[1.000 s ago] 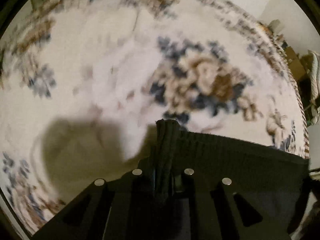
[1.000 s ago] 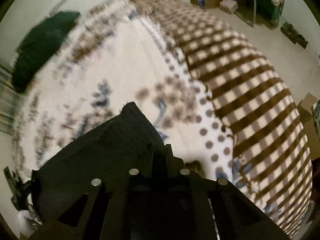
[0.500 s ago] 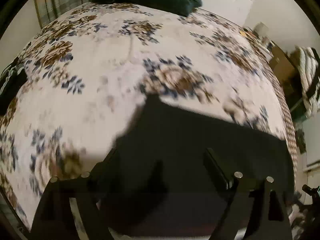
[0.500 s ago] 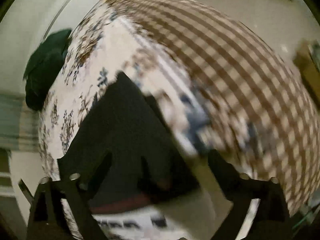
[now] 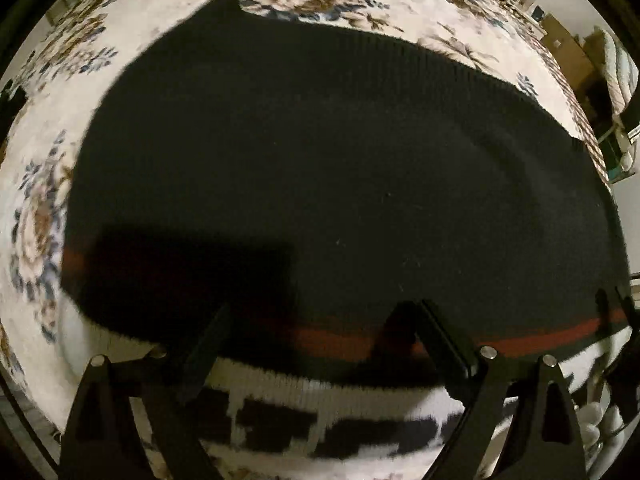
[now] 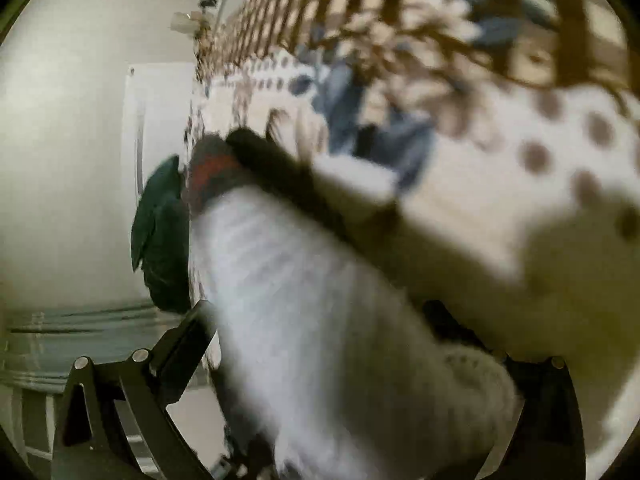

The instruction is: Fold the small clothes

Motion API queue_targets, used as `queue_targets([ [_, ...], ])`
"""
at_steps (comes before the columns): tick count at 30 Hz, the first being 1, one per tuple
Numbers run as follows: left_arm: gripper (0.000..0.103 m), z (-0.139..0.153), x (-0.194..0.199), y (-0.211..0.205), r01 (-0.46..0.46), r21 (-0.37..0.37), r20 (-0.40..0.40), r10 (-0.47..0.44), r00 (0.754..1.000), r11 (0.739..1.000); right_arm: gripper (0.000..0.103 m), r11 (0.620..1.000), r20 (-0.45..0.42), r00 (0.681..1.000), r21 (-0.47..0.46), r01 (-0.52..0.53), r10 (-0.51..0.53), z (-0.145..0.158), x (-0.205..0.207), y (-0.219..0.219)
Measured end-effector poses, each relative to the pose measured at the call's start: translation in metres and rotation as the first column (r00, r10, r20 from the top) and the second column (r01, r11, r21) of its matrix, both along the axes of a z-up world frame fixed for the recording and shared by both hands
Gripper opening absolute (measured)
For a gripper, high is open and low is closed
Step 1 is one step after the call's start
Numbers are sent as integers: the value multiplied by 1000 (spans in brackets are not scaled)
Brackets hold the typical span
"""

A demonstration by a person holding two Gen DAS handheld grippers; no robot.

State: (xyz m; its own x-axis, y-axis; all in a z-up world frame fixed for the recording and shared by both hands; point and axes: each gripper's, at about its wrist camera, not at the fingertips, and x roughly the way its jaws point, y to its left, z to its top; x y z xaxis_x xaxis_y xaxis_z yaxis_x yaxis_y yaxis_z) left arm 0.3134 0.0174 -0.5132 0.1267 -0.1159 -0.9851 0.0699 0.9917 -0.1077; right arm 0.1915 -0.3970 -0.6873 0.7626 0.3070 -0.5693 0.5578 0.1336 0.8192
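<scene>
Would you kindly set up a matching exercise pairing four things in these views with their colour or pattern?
Things:
1. sweater
2. stripe
3. bedspread
4. pillow

Descriptions:
A. dark green
B. mostly black knit
C. red
D. cream with blue and brown flowers

Pairs: 1-B, 2-C, 3-D, 4-A

1. The black knit sweater (image 5: pixel 340 168) lay spread flat ahead of the left tool, ribbed edge farthest away.
2. Its red stripe and black-and-white patterned band sat nearest the tool.
</scene>
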Motion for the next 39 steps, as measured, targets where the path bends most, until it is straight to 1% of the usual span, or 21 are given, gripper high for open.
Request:
queue_targets([
  [2,103,-9,7,-3,10,-4,-10,-10,1000,1000,103,999,9,999,-2,37,-37,-8,3,-1],
  [4,103,-15,11,-5,12,-2,-20,-12,1000,1000,103,995,24,995,28,96,-97,-14,1,-3],
  [5,103,-17,13,-6,13,6,-23,-13,1000,1000,100,994,16,995,29,103,-103,-12,0,-3],
  [6,103,-19,15,-8,12,15,-24,-11,1000,1000,85,994,3,994,19,106,-106,-10,-2,-2],
  [7,103,-20,16,-9,10,24,-21,-9,1000,1000,72,994,-15,994,8,111,-111,-9,-4,-1],
  [8,103,-21,18,-10,7,28,-20,-6,1000,1000,55,993,-38,993,2,115,-115,-9,-8,-1],
  [9,103,-22,19,-11,-2,32,-21,3,1000,999,49,993,-42,992,10,120,-119,-11,-11,-1],
  [10,103,-22,20,-12,-5,37,-22,6,1000,999,45,992,-41,992,13,123,-123,-9,-13,-1],
  [12,103,-22,20,-15,-2,47,-17,3,1000,999,36,994,-61,993,-33,101,-102,3,-10,-1],
  [15,103,-22,17,-20,-5,49,-7,6,1000,999,32,994,-90,992,-74,80,-86,21,-5,3],
  [19,103,-22,12,-24,-3,58,3,2,1000,998,30,991,-96,992,-121,64,-76,45,-4,9],
  [22,103,-19,9,-25,0,53,-8,0,1000,999,29,982,-101,993,-185,46,-65,71,1,18],
  [24,103,-9,11,-16,-13,20,-9,13,1000,1000,28,967,-103,994,-256,14,-41,96,4,29],
  [25,103,0,9,-5,-40,-5,4,40,999,999,28,957,-102,994,-290,-4,-27,108,13,35],
  [26,103,9,6,5,-68,-6,19,68,997,998,27,947,-99,995,-321,-22,-11,120,24,39],
  [29,103,33,-2,52,-154,-19,67,155,986,988,27,889,-96,993,-446,-106,70,164,51,72],
  [32,103,52,-8,106,-252,-16,103,252,962,968,27,797,-103,978,-567,-210,184,205,78,124],
  [35,103,63,-19,153,-341,-10,113,340,934,940,27,651,-142,936,-684,-329,323,231,110,200],
  [36,103,67,-24,171,-373,-6,114,371,921,928,27,578,-169,907,-722,-381,386,235,119,239],
  [37,103,70,-31,192,-412,-5,117,410,905,911,27,522,-193,881,-743,-419,432,236,127,267],
  [39,103,72,-43,220,-470,13,119,465,877,883,26,355,-270,805,-791,-498,528,227,139,342],
])
